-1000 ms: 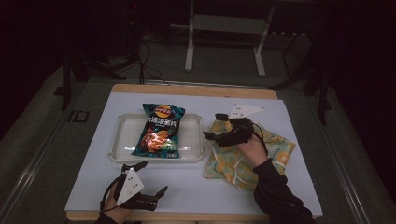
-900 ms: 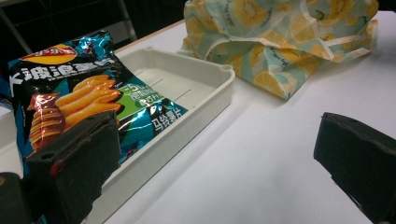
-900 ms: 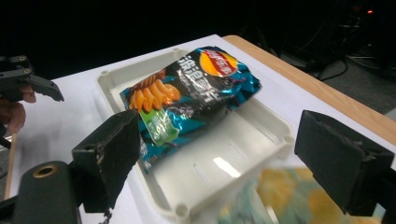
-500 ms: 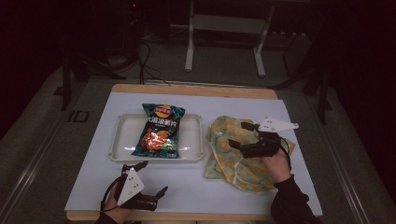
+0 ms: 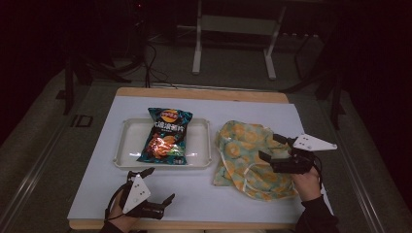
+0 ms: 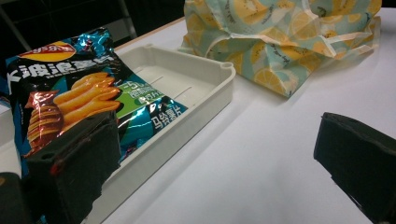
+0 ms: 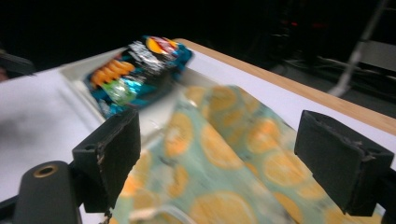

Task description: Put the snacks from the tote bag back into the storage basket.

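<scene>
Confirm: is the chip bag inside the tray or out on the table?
Inside. The chip bag lies flat in the white tray, its top edge overhanging the far rim.

I see a dim room, with light falling mainly on the white surface (image 5: 204, 199), which has a wooden edge (image 5: 204, 92) showing along its far side. Grey carpeted floor (image 5: 43, 160) surrounds it. A pale metal rail (image 5: 29, 182) runs diagonally along the floor at left. Beyond the far side I make out a white frame stand (image 5: 233, 43) with two legs, and dark cables (image 5: 150, 58) trailing over the floor. Dark furniture legs (image 5: 70, 82) at left, more at right; the back is near black.
</scene>
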Demonstrator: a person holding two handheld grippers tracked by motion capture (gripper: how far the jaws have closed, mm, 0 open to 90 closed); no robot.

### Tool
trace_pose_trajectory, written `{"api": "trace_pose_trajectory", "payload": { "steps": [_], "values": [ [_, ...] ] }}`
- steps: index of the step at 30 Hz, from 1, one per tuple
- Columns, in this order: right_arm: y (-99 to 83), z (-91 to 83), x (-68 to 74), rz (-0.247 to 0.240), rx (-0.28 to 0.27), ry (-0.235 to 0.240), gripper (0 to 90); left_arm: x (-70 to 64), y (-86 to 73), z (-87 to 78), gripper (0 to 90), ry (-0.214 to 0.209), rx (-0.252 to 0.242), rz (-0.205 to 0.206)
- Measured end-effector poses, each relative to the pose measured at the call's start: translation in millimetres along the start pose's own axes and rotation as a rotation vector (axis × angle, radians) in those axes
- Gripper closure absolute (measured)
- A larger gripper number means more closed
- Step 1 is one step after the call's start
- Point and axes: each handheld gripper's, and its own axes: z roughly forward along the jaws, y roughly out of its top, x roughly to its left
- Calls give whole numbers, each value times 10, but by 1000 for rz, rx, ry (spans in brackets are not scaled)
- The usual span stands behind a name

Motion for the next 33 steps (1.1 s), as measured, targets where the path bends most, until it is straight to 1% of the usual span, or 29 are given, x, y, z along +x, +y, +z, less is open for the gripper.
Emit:
{"api": "trace_pose_trajectory", "payload": {
  "steps": [2,4,9,10,12,17,19,22,24,25,26,27,29,31,33],
  "values": [
    [-36,-51,-30,11,-5,-15,144,-1,0,-1,11,0,0,0],
    [-72,-100,-57,11,-7,-46,144,0,0,-1,11,-1,-1,0],
    [-165,-227,-109,31,-26,-90,144,1,-1,0,11,-2,1,0],
    [-184,-246,-122,31,-28,-94,144,0,-1,0,11,-3,1,1],
    [-227,-280,-139,38,-19,-120,144,-1,-1,2,11,-4,2,1],
    [-334,-349,-171,53,-30,-164,138,-1,0,0,11,-5,1,0],
    [-372,-379,-175,69,-45,-164,138,0,0,-2,11,-6,0,-1],
    [-423,-426,-157,81,-72,-186,136,-3,-1,-3,11,-6,2,0],
    [-460,-455,-134,79,-79,-220,136,-7,-2,-5,11,-6,3,4],
    [-460,-455,-134,79,-79,-220,136,-7,-2,-5,11,-6,3,4],
    [-485,-469,-120,79,-87,-230,136,-10,-2,-7,11,-6,3,7],
    [-528,-473,-107,76,-77,-253,128,-11,-2,-6,11,-7,4,7],
    [-574,-474,-95,72,-77,-269,125,-12,-2,-4,11,-6,5,7],
    [-606,-466,-96,79,-63,-272,125,-17,-1,-3,11,-5,5,8],
    [-617,-463,-97,76,-63,-276,125,-19,-2,-2,11,-5,6,8]
  ]
}}
